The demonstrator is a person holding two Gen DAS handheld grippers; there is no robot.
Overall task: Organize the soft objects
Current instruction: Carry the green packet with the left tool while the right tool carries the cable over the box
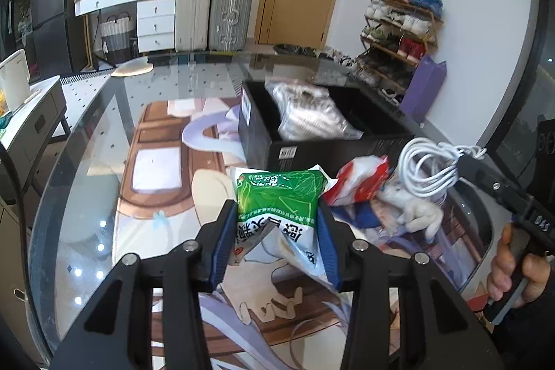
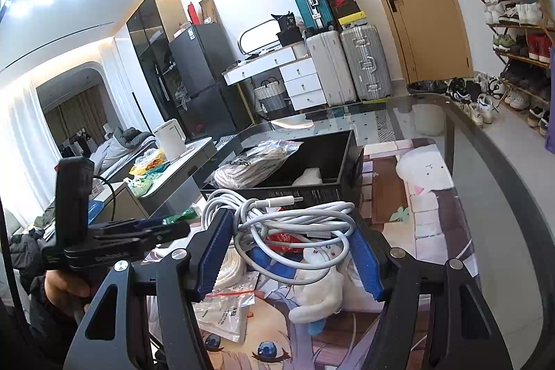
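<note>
Two tools are loaded at once above the glass-topped counter [image 1: 86, 141]. The left tool [image 1: 275, 238] is clamped on a green-and-white soft plastic packet [image 1: 277, 200], its blue pads pressing the packet's sides, held just above the printed mat [image 1: 163, 162] on the near side of the open black cardboard box [image 1: 263, 141]. The right tool [image 2: 291, 248] carries a coiled white charging cable [image 2: 277, 217]; the loops sit between its blue pads, and in the left wrist view the coil hangs lifted from its tip to the right of the box.

Inside the box lies a clear bag of grey-and-white folded fabric [image 1: 305, 113] at its left end, and the right wrist view shows something pale further in, too hidden to name. That suggests the sorting is under way but not near its end.

Still on the counter, near the box, are a red-and-white crumpled plastic bag [image 1: 360, 179], a small white plush toy [image 2: 319, 293] and a clear zip bag with a red seal [image 2: 222, 311]. Judging by this, the packet and cable look bound for the box, with at least these three soft pieces left to gather.
</note>
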